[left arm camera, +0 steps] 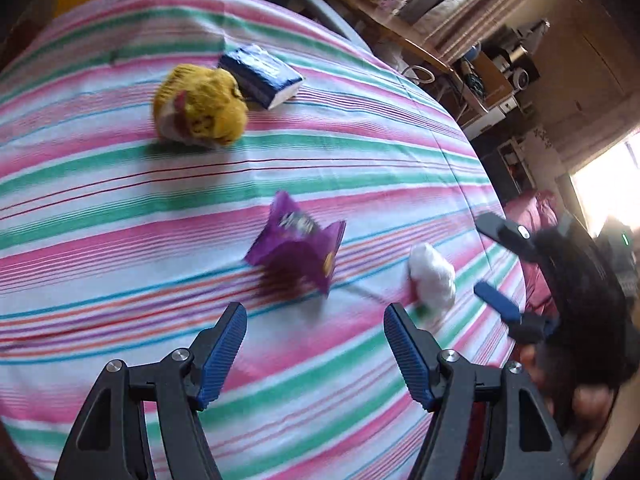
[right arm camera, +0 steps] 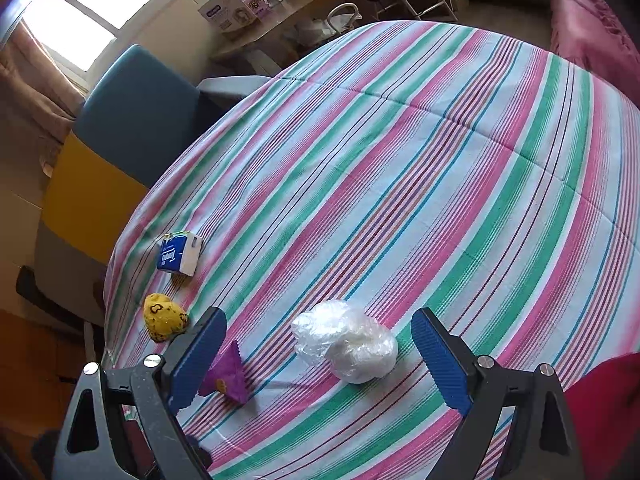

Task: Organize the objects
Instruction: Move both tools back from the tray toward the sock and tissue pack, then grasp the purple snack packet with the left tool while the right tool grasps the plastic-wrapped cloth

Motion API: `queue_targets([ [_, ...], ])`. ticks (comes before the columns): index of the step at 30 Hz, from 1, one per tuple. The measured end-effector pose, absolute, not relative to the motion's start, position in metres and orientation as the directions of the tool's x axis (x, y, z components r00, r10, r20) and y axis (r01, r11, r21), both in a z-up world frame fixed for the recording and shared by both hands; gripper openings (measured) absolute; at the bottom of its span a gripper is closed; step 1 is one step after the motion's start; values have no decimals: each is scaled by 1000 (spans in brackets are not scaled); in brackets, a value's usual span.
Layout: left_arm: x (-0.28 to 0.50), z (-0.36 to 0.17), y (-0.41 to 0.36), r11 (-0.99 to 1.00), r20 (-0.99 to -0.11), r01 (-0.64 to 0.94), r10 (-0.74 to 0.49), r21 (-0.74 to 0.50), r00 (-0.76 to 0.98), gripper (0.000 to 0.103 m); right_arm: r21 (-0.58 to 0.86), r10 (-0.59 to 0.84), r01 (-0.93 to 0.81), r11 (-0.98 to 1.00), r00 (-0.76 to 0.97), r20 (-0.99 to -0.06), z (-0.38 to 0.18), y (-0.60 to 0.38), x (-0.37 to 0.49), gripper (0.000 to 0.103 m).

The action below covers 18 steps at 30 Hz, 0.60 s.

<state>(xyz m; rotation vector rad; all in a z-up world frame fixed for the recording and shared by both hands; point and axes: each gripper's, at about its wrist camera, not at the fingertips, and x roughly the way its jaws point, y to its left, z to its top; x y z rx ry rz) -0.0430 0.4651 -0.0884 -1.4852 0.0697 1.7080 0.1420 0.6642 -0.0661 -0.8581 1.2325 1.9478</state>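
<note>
Both grippers' jaws gape, holding nothing; the purple packet (left arm camera: 298,242) and plastic bundle (right arm camera: 346,342) lie apart.

A striped cloth (right arm camera: 440,160) — pink, green, white and blue — covers the surface. Beyond its far edge stands a blue-backed chair (right arm camera: 136,120), a wooden shelf (right arm camera: 280,24) holding a cardboard box (right arm camera: 226,10), and a bright window (right arm camera: 92,4).

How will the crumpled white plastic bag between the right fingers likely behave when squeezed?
The crumpled plastic bag looks thin and airy, so it probably compresses and weighs little. Its glossy film may slip against the right gripper fingers. Its rounded wad might scoot across the striped cloth.
</note>
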Motion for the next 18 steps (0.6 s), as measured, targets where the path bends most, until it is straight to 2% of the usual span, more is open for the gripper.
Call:
queue_targets([
  [8, -72, -103, 498, -706, -855, -551, 517, -445, 29, 72, 514, 178, -796, -320, -584, -792, -64, 666, 142, 94],
  [18, -69, -105, 519, -683, -902, -671, 429, -289, -48, 70, 521, 182, -798, -301, -585, -790, -66, 669, 145, 94],
])
